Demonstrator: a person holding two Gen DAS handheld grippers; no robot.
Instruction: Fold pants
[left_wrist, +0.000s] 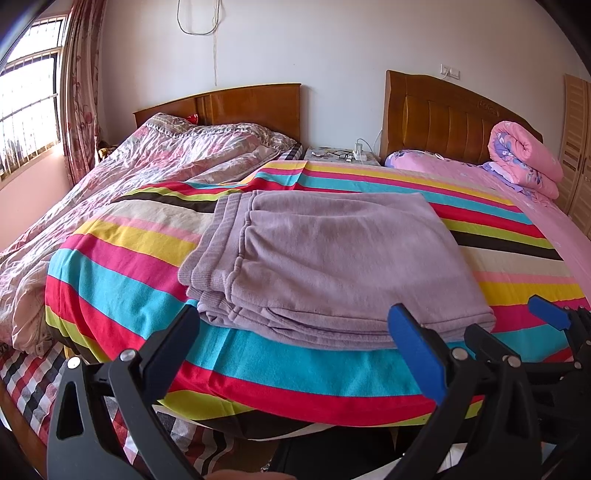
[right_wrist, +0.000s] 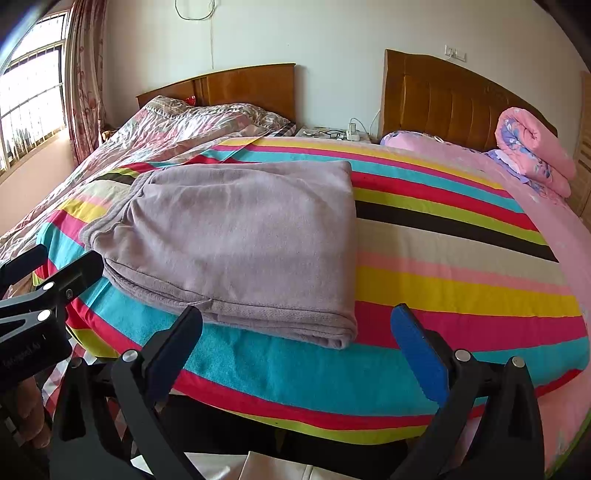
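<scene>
Bedroom with two wooden-headboard beds

Ahead of the claw lies a bright multicoloured striped blanket (left_wrist: 332, 373); beyond it to the left is a crumpled pink floral quilt (left_wrist: 147, 166), far right a rolled pink flowered duvet (left_wrist: 524, 155). A small bedside table (left_wrist: 340, 154) stands between the brown wooden headboards (left_wrist: 443, 114). A barred window (left_wrist: 29, 92) is far left.

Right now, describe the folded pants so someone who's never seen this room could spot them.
Find the striped blanket across the two beds. Near its front edge lies a flat folded stack, the pants. They are plain dusty lilac, the only unpatterned fabric on it.
</scene>
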